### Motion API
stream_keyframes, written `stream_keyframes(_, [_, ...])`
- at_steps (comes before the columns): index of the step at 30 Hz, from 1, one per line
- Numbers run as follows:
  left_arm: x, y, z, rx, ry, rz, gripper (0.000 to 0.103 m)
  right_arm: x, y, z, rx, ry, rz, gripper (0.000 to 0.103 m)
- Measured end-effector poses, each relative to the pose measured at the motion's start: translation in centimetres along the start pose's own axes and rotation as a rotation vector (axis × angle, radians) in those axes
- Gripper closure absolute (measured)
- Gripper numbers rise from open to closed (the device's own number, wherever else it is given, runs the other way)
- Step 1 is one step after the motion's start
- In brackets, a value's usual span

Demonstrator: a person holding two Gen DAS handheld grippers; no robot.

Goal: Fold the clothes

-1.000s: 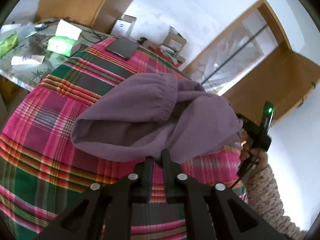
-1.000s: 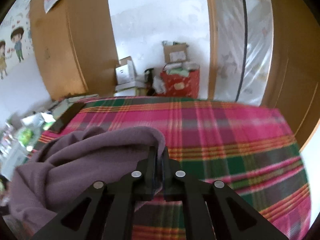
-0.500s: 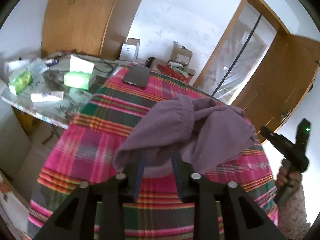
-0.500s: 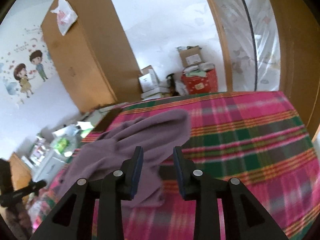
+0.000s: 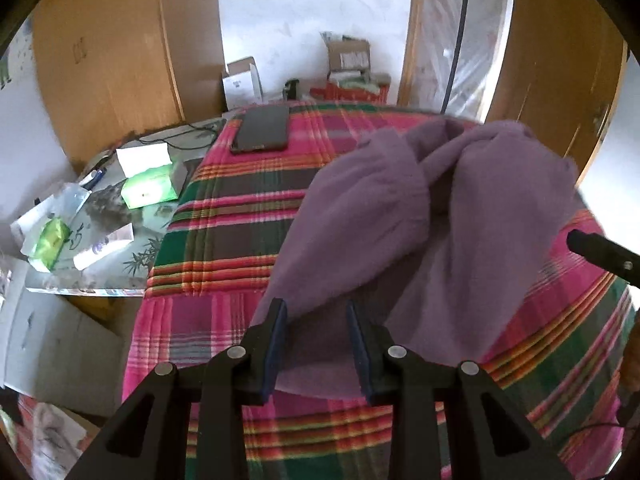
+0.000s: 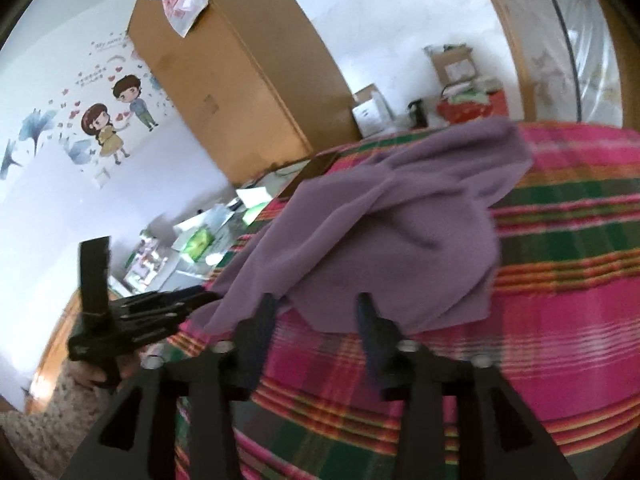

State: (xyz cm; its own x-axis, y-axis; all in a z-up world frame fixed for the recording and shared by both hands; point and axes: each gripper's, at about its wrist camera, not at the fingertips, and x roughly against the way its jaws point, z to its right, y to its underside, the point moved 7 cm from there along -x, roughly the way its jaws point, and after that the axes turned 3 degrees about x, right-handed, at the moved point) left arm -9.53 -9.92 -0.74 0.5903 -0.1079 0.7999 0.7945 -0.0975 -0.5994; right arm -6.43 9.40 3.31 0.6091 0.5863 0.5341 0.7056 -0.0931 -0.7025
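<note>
- The bed cover of pink, green and orange plaid cloth (image 5: 224, 240) fills most of both views.
- A tall wardrobe of brown wood (image 5: 112, 60) stands behind the bed, against the white wall.
- The purple fleece garment (image 5: 400, 220) lies crumpled in a heap on the plaid cover, with soft folds, and its near edge reaches the claws.
- The low side table with a shiny patterned top (image 5: 100, 240) stands just beside the bed and carries green and white packets.
- The left gripper (image 5: 316, 312) has its jaws half apart; the edge of the garment lies between them, and the pads do not press it.
- The right gripper (image 6: 316, 304) has its jaws opening; they are wide, with the garment edge just beyond the tips, not held.
- A dark flat phone (image 5: 262, 128) lies on the far corner of the cover.
</note>
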Motion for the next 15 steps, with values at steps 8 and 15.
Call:
stream_keyframes(8, [-0.8, 0.1, 0.2, -0.087, -0.039, -0.012, 0.071, -3.5, 0.3, -1.1, -0.124, -0.098, -0.038, 0.045])
stream_keyframes(15, [-2.5, -0.2, 0.4, -0.111, -0.044, -0.049, 0.071, -5.1, 0.1, -0.5, -0.261, -0.126, -0.029, 0.046])
